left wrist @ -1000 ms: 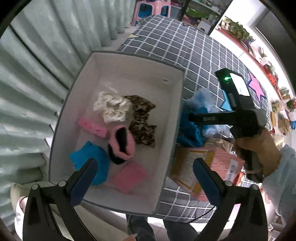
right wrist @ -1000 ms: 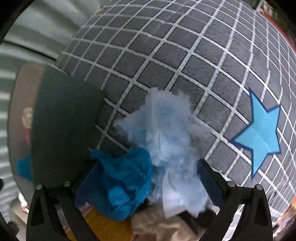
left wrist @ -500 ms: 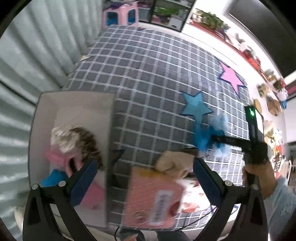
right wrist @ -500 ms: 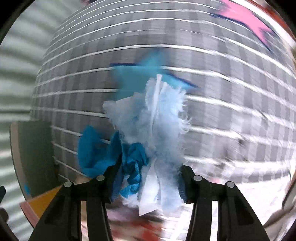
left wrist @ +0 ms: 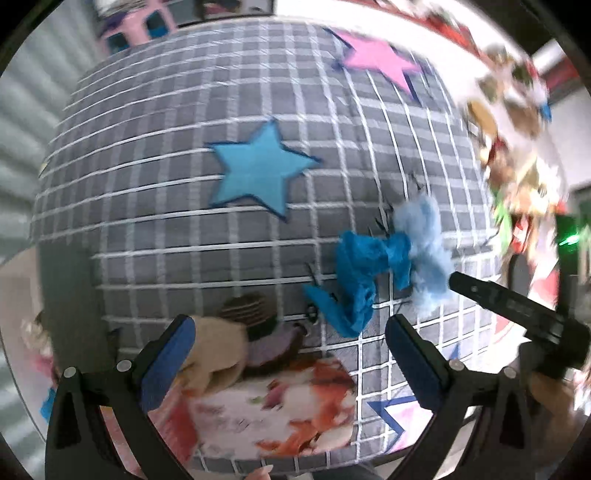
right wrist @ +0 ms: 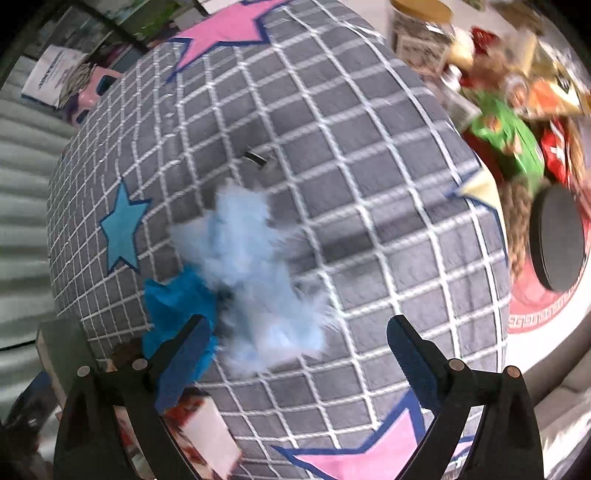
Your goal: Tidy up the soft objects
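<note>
A fluffy light-blue soft piece (right wrist: 255,280) joined to a crumpled dark-blue piece (right wrist: 173,306) lies on the grey checked cloth (right wrist: 332,155), between and just beyond the fingers of my right gripper (right wrist: 299,354), which is open and not holding it. The same pair shows in the left wrist view, light blue (left wrist: 424,243) and dark blue (left wrist: 362,280). My left gripper (left wrist: 291,354) is open and empty above a beige soft item (left wrist: 218,350) and a brown knitted item (left wrist: 247,306). The right gripper body (left wrist: 517,310) is at right.
A printed flat pack (left wrist: 273,410) lies at the front edge under the left gripper. A blue star (left wrist: 258,170) and a pink star (left wrist: 376,59) mark the cloth. Snack packets (right wrist: 506,136), a jar (right wrist: 421,33) and a black disc (right wrist: 557,236) crowd the right side.
My right gripper, shut on the blue pieces half a second ago, has opened and they now lie on the cloth. The left gripper has swung right, away from the white box.
</note>
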A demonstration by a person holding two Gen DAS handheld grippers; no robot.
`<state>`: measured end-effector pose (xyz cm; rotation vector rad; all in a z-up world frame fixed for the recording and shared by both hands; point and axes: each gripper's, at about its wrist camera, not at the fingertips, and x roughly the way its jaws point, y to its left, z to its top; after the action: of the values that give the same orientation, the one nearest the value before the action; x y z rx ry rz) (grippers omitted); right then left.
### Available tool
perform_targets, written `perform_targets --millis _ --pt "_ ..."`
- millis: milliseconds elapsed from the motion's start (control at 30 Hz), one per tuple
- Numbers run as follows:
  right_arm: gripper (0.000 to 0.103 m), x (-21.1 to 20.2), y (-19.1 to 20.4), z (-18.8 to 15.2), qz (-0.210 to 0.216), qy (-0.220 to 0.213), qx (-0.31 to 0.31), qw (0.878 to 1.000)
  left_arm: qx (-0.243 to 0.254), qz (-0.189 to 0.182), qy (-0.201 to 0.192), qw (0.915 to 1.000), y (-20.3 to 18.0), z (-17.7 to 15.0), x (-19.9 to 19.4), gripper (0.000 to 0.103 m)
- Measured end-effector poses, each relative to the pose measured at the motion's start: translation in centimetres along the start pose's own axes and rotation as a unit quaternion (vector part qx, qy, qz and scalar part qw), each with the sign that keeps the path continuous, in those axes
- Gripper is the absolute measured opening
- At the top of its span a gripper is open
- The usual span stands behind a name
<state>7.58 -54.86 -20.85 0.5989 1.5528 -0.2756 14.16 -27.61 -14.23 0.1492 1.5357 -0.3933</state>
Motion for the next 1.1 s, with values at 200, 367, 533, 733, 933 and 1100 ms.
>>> perform_targets --millis 200,367,533,733,933,1100 --pt "0.097 0.7 -0.8 -0.7 -0.006 0.017 -0.033 0.999 0.056 0.053 0.045 0.996 -4.5 0.6 5.8 0.103" --pt "0.097 1.2 -0.4 -0.9 -0.007 0.019 -0.051 0.999 0.075 0.097 0.063 0.9904 -6.3 1.8 9.2 0.103" --pt "0.097 2.0 0.7 0.0 0.005 0.015 -0.055 0.998 0.063 0.102 0.078 0.9897 -6.1 2.9 11.1 0.103" --pt "0.098 3.6 3.2 1.7 0.018 0.02 -0.065 0.998 0.046 0.122 0.066 0.9892 -6.3 4.8 12.1 0.103" --pt "0.102 5.9 5.0 3.2 -0.027 0.037 -0.105 0.993 0.02 0.14 0.066 0.9877 -4.8 7.3 12.8 0.103" --pt "0.102 6.3 5.0 3.8 -0.05 0.028 -0.109 0.992 0.018 0.136 0.062 0.9887 -5.8 8.2 13.2 0.103"
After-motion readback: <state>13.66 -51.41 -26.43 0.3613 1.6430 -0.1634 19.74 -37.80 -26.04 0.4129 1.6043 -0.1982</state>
